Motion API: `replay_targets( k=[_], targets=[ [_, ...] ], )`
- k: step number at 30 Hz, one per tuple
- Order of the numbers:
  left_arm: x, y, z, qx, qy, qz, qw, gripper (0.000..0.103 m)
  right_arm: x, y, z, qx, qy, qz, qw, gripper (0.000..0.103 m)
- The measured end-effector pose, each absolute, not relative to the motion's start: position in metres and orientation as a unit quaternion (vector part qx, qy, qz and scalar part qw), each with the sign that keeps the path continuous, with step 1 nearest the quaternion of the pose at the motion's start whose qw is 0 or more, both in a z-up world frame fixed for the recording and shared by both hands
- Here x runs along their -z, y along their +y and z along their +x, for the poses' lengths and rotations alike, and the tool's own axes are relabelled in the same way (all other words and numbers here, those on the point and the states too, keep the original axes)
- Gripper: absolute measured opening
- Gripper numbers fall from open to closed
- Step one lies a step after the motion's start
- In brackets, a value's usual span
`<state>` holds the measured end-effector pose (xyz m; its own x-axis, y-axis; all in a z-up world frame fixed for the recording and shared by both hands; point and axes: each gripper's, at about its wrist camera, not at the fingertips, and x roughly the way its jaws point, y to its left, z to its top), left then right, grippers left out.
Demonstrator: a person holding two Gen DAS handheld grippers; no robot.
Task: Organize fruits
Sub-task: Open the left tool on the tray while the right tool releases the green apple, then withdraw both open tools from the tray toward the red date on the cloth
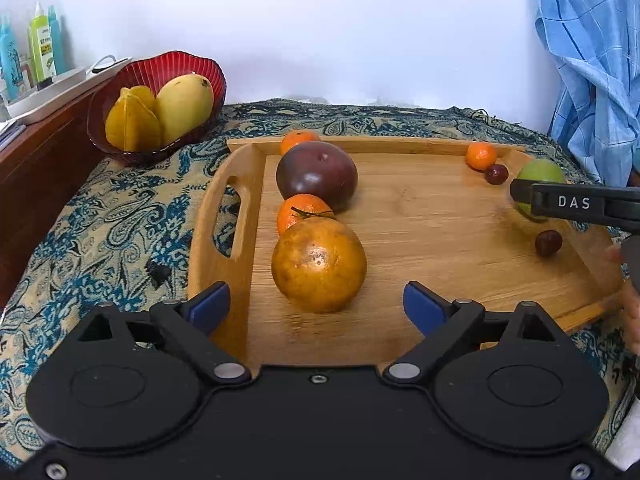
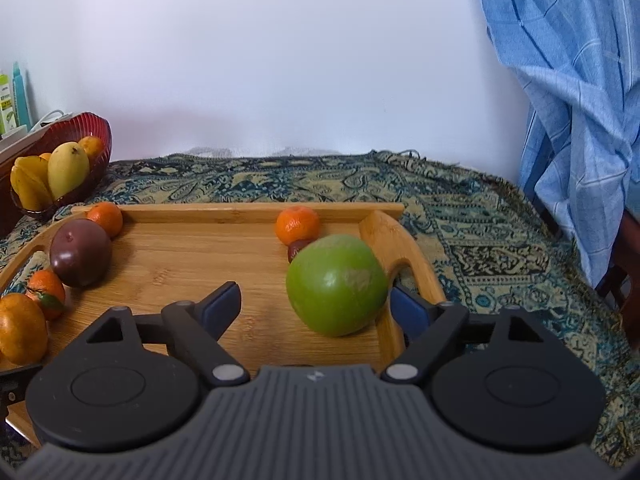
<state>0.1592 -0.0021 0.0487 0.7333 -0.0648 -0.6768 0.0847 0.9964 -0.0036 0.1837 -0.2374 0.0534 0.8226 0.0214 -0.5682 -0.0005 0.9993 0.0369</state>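
Both claws stand wide over a wooden tray (image 1: 420,208) of fruit, neither gripping anything.

The left claw (image 1: 317,306) is spread wide, with a big orange (image 1: 319,264) lying on the tray between its fingers, clear of both pads. Behind that orange, along the tray's left side, sit a tangerine (image 1: 302,213), a dark purple fruit (image 1: 317,175) and another tangerine (image 1: 299,141) in a row. The right claw (image 2: 316,306) is also wide; a green apple (image 2: 337,284) rests near the tray's right wall, close to the right pad, well apart from the left one. Behind the apple are a small tangerine (image 2: 298,225) and a dark red fruit (image 2: 297,249). A red bowl (image 1: 160,76) off the tray's far left corner holds a mango (image 1: 185,106) and a starfruit (image 1: 133,120). The tray sits on a patterned cloth (image 1: 100,216).
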Motion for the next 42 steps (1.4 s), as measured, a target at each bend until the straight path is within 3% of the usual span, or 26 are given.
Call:
replay_targets(
  k=[14, 28, 42],
  targets=[
    [-0.055, -0.001, 0.118, 0.068, 0.368, -0.005, 0.927, 0.096, -0.069, -0.241, 0.13, -0.015, 0.259, 0.055, 0.964, 0.095],
    [-0.047, -0.009, 0.064, 0.098, 0.339, -0.002, 0.936, 0.098, -0.059, -0.234, 0.025, 0.055, 0.203, 0.018, 0.977, 0.101],
    [-0.028, -0.015, 0.04, 0.099, 0.321, 0.002, 0.942, 0.099, -0.021, -0.229, -0.011, 0.077, 0.234, -0.006, 0.969, 0.098]
  ],
)
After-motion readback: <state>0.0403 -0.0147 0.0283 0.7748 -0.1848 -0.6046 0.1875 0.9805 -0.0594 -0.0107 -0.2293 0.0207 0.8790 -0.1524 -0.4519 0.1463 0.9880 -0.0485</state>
